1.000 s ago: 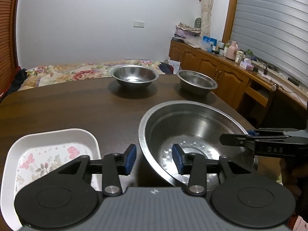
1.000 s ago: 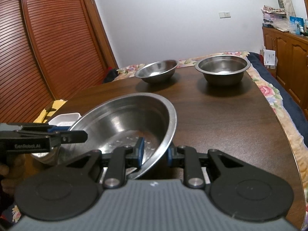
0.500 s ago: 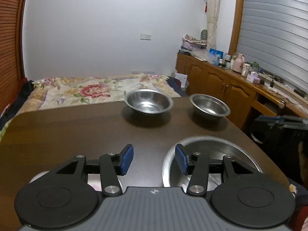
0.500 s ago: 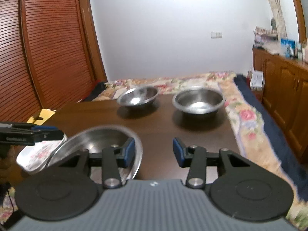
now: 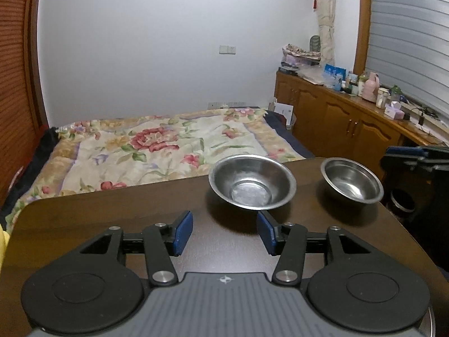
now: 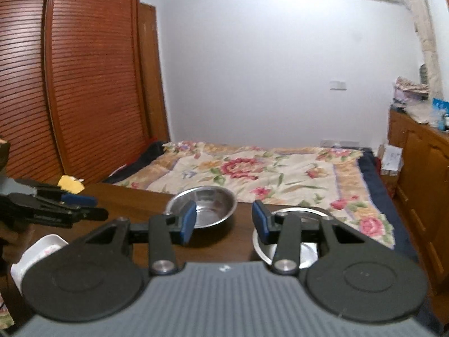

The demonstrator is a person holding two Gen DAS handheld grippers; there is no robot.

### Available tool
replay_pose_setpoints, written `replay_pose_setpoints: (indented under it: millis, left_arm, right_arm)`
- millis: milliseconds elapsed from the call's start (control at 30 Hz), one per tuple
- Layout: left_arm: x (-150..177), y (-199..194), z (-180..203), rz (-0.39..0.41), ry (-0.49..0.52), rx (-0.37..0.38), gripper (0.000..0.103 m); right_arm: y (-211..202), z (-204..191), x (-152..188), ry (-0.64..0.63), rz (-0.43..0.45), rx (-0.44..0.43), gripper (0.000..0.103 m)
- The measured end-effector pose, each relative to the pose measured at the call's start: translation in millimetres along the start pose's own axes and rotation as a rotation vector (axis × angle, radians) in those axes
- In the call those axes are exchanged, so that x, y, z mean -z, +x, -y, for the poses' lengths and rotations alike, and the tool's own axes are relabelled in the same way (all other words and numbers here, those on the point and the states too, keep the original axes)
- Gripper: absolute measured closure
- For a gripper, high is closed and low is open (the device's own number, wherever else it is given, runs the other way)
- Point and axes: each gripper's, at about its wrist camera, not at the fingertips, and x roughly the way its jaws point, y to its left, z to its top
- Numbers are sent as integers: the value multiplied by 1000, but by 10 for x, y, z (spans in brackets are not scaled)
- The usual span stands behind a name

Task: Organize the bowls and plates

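Observation:
Two steel bowls stand near the far edge of the dark wooden table (image 5: 112,219). The wider bowl (image 5: 252,185) is left of the smaller bowl (image 5: 350,181); they also show in the right wrist view, the wider bowl (image 6: 207,205) and the smaller bowl (image 6: 294,250) partly behind my finger. My left gripper (image 5: 224,231) is open and empty, just short of the wider bowl. My right gripper (image 6: 223,221) is open and empty above the table. A white floral plate (image 6: 36,255) shows at the lower left. The large steel bowl is out of view.
A bed with a floral cover (image 5: 157,146) lies beyond the table. Wooden cabinets (image 5: 336,118) with clutter run along the right wall. A slatted wardrobe (image 6: 70,84) stands on the left. The other gripper (image 6: 56,210) shows at the left of the right wrist view.
My right gripper let go of the large steel bowl's rim and opened. Both grippers rose and tilted up, so the large bowl and most of the plate left view.

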Motion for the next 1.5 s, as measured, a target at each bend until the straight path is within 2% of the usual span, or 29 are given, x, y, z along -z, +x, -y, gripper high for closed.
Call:
replay_pose_setpoints:
  millis: [400,767,1233,1500]
  left_arm:
    - [-234,635,-14,-62,2,0,49]
    - [-273,1068,-85,-104,-17,15,49]
    - [-263,1217,-119,-127,-23,43,50]
    - [-233,1295,-158,-149,-28,51,61]
  right_arm:
    - [790,134,-146,-9,-136,-56,58]
    - [1301,124,-125,-5,-272,-75,58]
    - [1524,70,-108,5,-346,-65,58]
    - [1589,-18,-85,-13,-372,-71,58]
